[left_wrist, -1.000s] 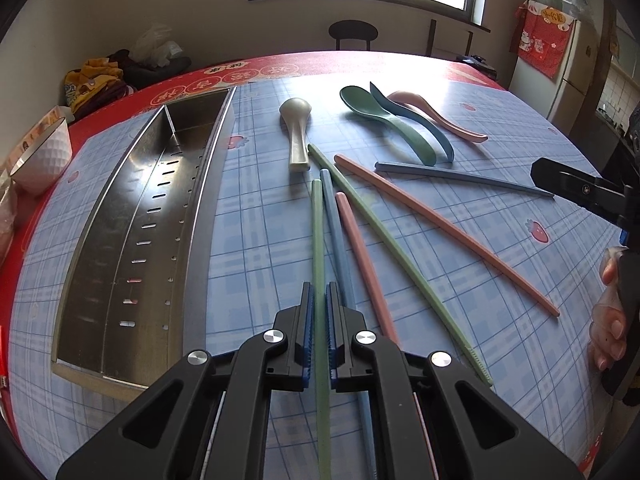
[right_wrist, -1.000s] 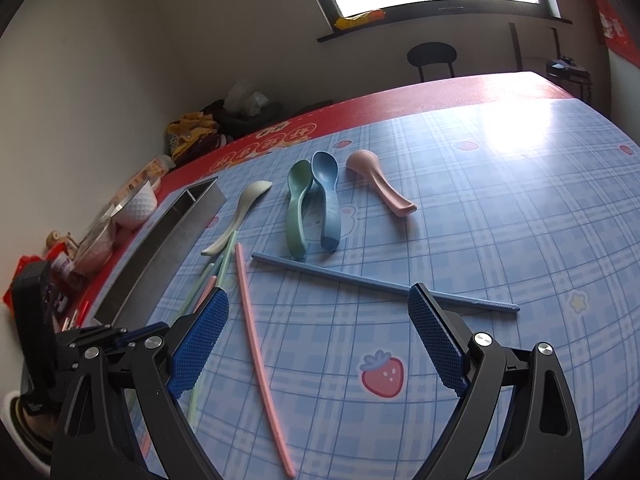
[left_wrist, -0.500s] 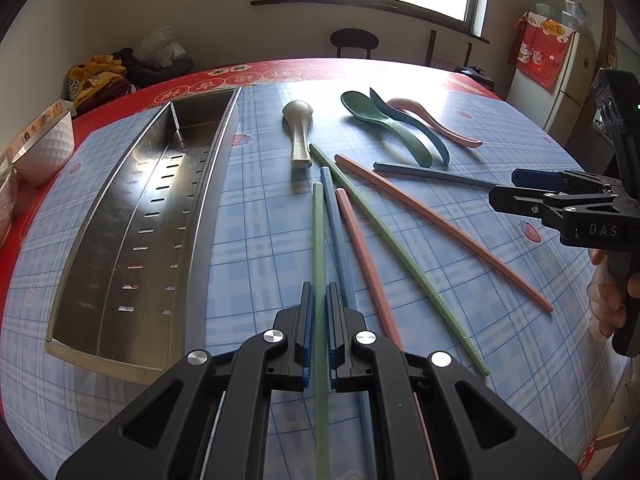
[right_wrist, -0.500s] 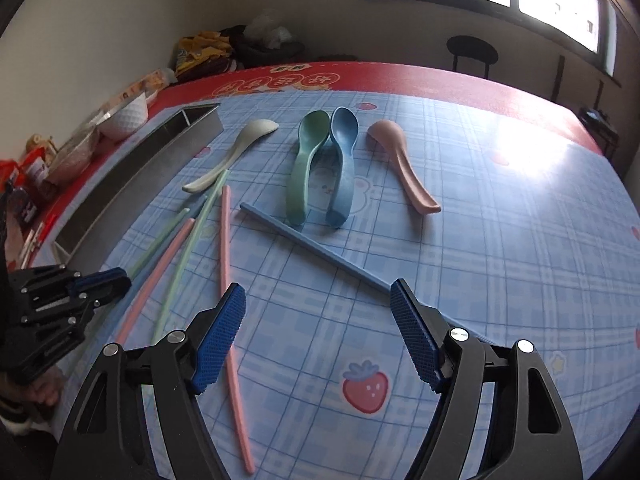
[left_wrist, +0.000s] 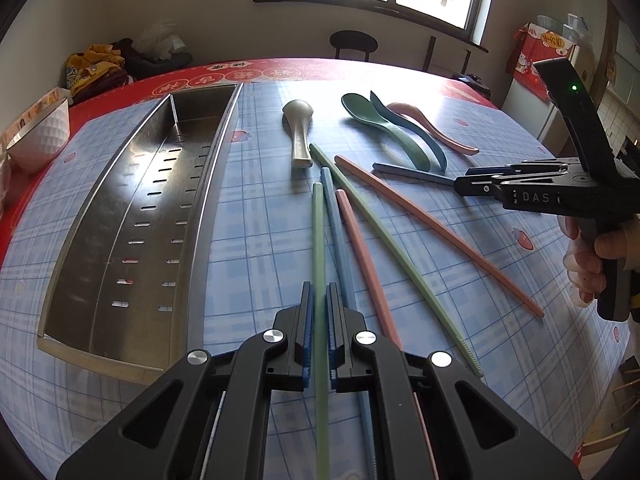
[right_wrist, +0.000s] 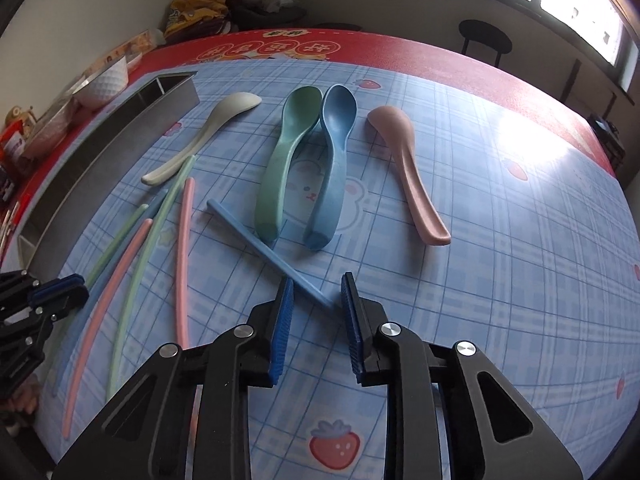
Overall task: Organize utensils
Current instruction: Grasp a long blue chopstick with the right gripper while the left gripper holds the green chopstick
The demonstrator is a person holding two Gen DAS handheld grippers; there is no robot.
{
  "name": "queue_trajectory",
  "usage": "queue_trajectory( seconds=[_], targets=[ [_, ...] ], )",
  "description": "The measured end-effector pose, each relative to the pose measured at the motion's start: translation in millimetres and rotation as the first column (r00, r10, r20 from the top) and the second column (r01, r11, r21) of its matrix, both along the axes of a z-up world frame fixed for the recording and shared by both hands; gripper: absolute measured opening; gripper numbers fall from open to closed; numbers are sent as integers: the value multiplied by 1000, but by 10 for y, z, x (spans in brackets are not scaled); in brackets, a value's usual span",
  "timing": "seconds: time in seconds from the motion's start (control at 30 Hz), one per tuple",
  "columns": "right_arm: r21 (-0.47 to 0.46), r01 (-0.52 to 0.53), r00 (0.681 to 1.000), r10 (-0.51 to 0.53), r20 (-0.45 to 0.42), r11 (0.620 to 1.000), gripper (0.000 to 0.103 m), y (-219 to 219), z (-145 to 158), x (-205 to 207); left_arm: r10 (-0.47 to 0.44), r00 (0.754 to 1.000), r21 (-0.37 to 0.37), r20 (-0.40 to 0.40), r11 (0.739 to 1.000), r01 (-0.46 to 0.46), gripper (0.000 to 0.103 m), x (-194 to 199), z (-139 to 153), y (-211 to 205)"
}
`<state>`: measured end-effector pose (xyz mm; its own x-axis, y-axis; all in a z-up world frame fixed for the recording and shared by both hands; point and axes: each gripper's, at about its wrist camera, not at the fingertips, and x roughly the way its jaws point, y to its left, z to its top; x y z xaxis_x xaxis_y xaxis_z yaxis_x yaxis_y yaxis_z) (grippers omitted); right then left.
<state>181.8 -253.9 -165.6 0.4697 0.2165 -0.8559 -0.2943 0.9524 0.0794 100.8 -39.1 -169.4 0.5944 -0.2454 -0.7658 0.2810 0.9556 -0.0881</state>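
Steel is the material of the long perforated tray point(left_wrist: 132, 216) that lies on the left part of the counter point(left_wrist: 260, 216), which is covered with a blue checked cloth. We see the left gripper point(left_wrist: 319, 320) with its jaws clamped on a green chopstick point(left_wrist: 318, 240); this chopstick runs straight away from the camera, and a blue chopstick point(left_wrist: 335, 224) and a pink chopstick point(left_wrist: 360, 248) lie just beside it on the right. A second green chopstick point(left_wrist: 384, 240) and a second pink one point(left_wrist: 436, 232) lie at an angle further to the right. The right gripper point(right_wrist: 316, 300) hangs over the near end of another blue chopstick point(right_wrist: 264, 248); its jaws have just been closing, and this end is between them, but a small gap to the pads point(right_wrist: 282, 320) remains, so they do not press it. Beyond it lie four spoons: a cream spoon point(right_wrist: 208, 132) near the tray, a green spoon point(right_wrist: 286, 160) and a blue spoon point(right_wrist: 332, 160) touching side by side, and a pink spoon point(right_wrist: 408, 168) apart on the right. A white bowl point(left_wrist: 38, 132) stands at the far left edge.
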Motion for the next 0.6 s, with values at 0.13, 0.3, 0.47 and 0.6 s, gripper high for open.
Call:
queue_trajectory(
  seconds=[0.13, 0.3, 0.47, 0.6],
  targets=[
    [56, 29, 997, -24, -72, 998, 12, -67, 8, -174, -1, 1000, -6, -2, 1000, 1, 6, 8, -4, 12],
    [2, 12, 997, -12, -72, 1000, 12, 79, 28, -303, -6, 1000, -5, 0, 1000, 6, 6, 10, -7, 14],
    [-16, 0, 999, -1, -42, 1000, 12, 167, 35, -226, -7, 1000, -13, -3, 1000, 7, 6, 16, -9, 20],
    [-24, -1, 1000, 0, -17, 1000, 12, 174, 35, -254, -8, 1000, -16, -3, 1000, 8, 6, 16, -11, 21]
  ],
)
